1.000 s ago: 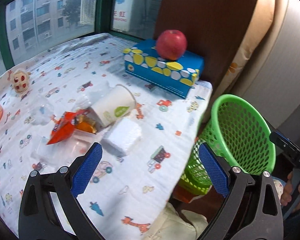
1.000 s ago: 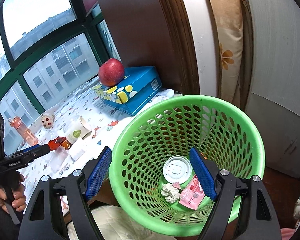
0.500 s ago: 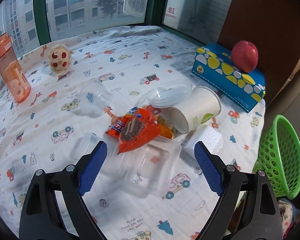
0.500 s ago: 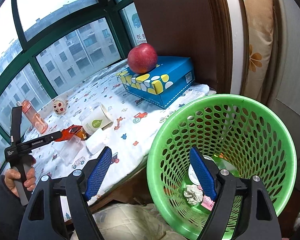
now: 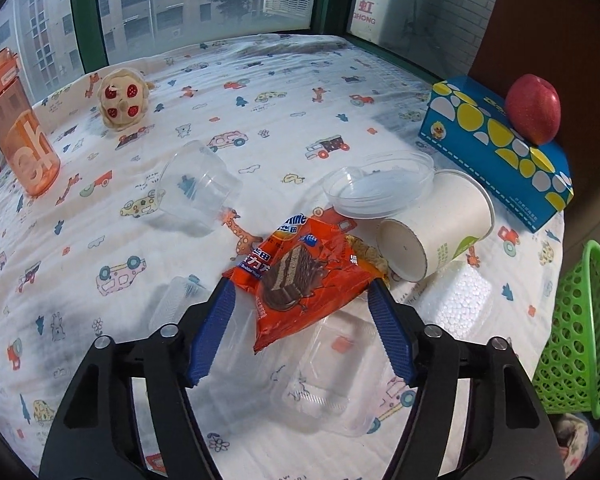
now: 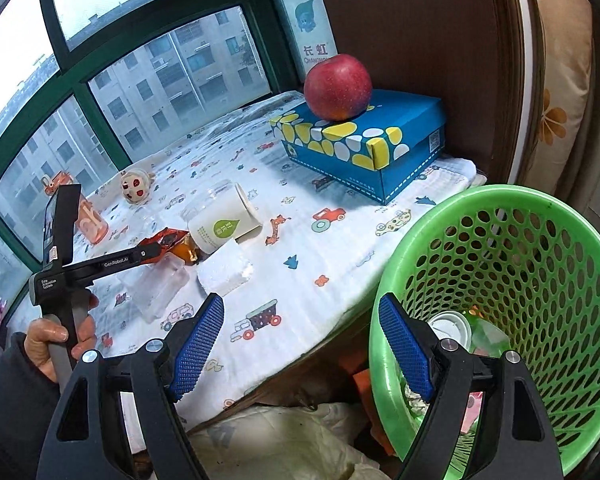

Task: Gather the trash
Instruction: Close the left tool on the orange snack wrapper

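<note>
Nearest to you, your left tool (image 5: 300, 300) hangs over the orange wafer wrapper (image 5: 300, 280), its jaws having just been closing; the wrapper lies between the blue pads, but they do not yet look pressed on it, so count it as ungripped. That wrapper rests partly on a clear clamshell box (image 5: 324, 380) at the near edge of the cloth-covered surface (image 5: 100, 240), so if you squeeze low you may catch the box lip too and drag both, or the slick foil may slide out as you lift. Just right of it lie a white foam block (image 5: 456, 296) and a tipped paper cup (image 5: 440, 232) with a clear lid (image 5: 376, 188) leaning behind; a careless sweep could roll the cup off the edge. Your right tool (image 6: 300, 344) is wide apart and holds nothing, hovering at the near rim of the green basket (image 6: 540, 240), which sits off the right edge and already holds some trash. Farther left, a clear cup (image 5: 196, 192) lies on its side. At the far side, leave alone the apple (image 5: 534, 108) on the blue tissue box (image 5: 496, 152), the orange bottle (image 5: 16, 128) and the small toy (image 5: 120, 100).
</note>
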Tool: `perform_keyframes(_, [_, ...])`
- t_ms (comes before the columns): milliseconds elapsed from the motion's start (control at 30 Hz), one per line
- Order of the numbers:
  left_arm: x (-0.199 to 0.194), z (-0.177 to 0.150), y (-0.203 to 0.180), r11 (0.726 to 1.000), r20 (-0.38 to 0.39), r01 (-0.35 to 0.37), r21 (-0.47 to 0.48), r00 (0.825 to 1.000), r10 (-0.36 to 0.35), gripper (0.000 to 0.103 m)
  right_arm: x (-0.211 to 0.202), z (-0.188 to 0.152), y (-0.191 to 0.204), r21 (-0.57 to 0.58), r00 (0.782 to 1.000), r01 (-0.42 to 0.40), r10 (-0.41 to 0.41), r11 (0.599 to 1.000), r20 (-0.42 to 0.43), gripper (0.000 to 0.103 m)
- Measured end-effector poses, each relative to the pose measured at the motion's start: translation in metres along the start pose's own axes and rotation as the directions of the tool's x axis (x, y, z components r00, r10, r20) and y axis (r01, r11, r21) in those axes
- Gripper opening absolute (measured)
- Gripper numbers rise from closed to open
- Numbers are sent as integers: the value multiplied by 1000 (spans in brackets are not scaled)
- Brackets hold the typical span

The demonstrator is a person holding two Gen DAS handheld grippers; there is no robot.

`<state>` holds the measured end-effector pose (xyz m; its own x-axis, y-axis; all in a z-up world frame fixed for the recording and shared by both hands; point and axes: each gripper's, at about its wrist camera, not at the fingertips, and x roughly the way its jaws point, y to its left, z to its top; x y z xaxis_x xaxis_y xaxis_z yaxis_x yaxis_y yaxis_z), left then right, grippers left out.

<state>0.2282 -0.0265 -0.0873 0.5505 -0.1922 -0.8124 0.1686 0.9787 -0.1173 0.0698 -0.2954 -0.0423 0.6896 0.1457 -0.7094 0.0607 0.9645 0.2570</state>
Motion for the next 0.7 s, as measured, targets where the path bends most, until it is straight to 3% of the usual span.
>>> perform_keyframes(67, [0, 0, 2, 1000, 7, 8, -3, 1000, -8, 60, 4, 0, 2, -4, 1000, -3, 3, 1000, -7, 77])
perform_keyframes(233, [-4, 0, 0, 999, 18, 39, 15, 999, -39, 33, 12, 1, 10, -20, 1000, -15, 14, 1000, -21, 77])
perform_keyframes(400, [-14, -1, 0, 999, 47, 42, 35, 998, -43, 20, 22, 0, 18, -37, 999, -25, 24, 999, -37, 77])
perform_keyframes(700, [-40, 1, 8, 997, 89, 70, 23, 993, -72, 13, 55, 2, 43, -95, 995, -58, 50, 994, -83, 77])
